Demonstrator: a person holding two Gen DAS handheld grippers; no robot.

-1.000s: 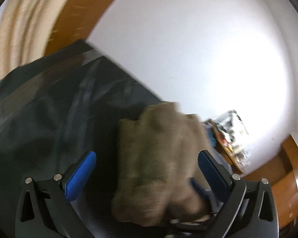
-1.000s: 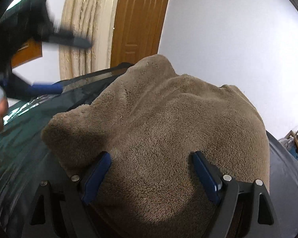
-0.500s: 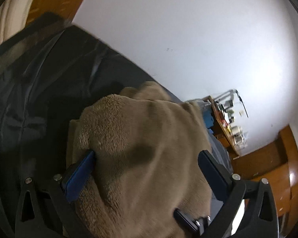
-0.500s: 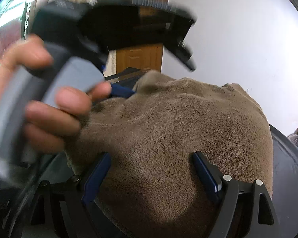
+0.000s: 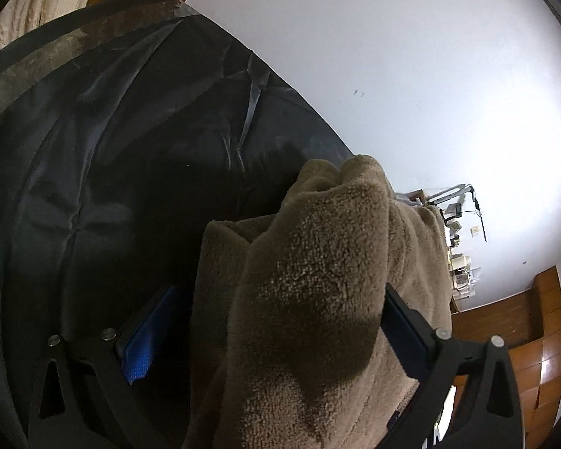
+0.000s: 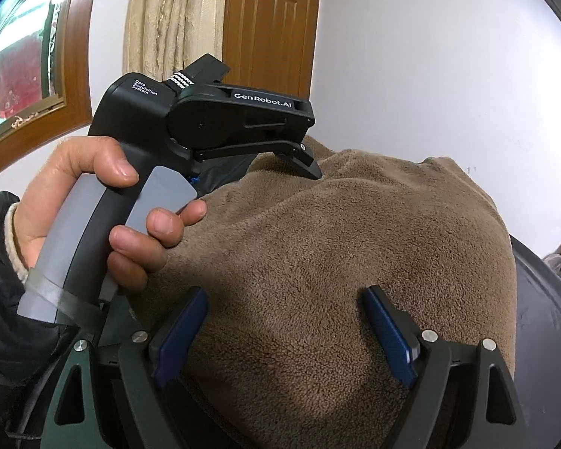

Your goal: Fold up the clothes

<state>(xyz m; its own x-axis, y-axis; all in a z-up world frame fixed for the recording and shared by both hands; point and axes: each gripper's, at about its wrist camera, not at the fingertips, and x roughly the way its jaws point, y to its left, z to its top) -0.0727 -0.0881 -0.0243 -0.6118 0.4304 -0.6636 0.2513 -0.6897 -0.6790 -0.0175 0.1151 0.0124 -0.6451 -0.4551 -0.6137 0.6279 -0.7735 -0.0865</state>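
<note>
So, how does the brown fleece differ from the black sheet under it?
The brown fleece is fluffy and matte; the black sheet is smooth and shiny. The fleece is heaped into a mound; the sheet lies spread out, with creases. Both bend into folds.

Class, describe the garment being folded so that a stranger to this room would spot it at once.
Start at the dark shiny sheet that covers the work surface below the white wall. On it lies a brown fleece garment, bunched into thick soft folds. It is the only fuzzy, light brown thing there; everything around it is smooth and dark.
</note>
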